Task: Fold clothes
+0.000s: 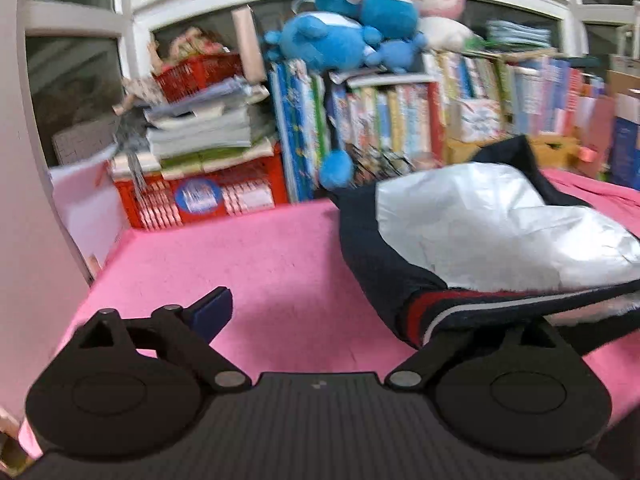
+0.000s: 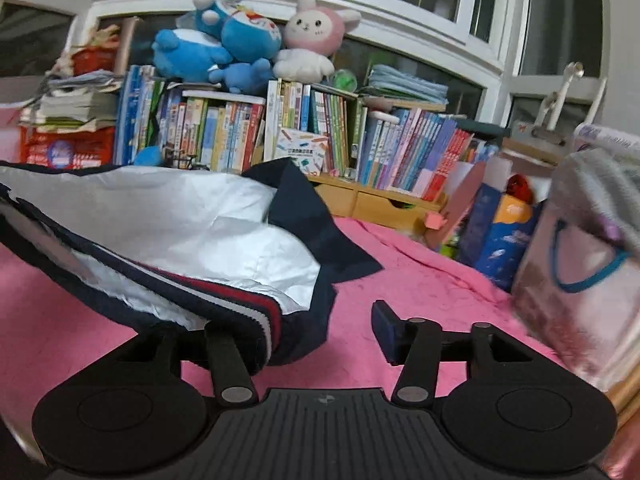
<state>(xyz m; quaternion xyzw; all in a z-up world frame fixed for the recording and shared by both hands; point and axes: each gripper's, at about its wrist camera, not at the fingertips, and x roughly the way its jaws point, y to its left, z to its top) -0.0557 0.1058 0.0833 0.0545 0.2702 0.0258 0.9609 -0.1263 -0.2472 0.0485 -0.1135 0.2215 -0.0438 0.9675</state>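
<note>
While the left wrist view is blurred, the left gripper (image 1: 320, 312) clearly has its fingers spread wide. One blue pad (image 1: 212, 312) hangs free over the pink blanket (image 1: 248, 248). The other finger is hidden under the jacket's striped hem (image 1: 436, 312), so I cannot tell if it touches cloth. Nothing is pinched between them. The jacket (image 1: 460, 220), navy with silver lining turned outward, sits right of centre, bunched and raised off the blanket at its near edge.

Risk here: the hem is only draped on one finger. It could slide off, and the fold would collapse. Closing now may catch lining alone, or too thick a wad.

In the right wrist view the right gripper (image 2: 320, 328) is also wide open and holds nothing. Its right pad (image 2: 386, 328) is clear above the blanket; the left finger is buried under the hem (image 2: 256, 312). The jacket fills the left half, with a navy flap (image 2: 304, 208) sticking up at the far side.

Risk: the slippery lining may shift under a loose grip. The silver bag (image 2: 580, 280), standing near on the right, could be knocked if the gripper swings out. The books (image 2: 280, 132) and plush toys (image 2: 224, 48) at the far edge look safely apart from the jacket.
</note>
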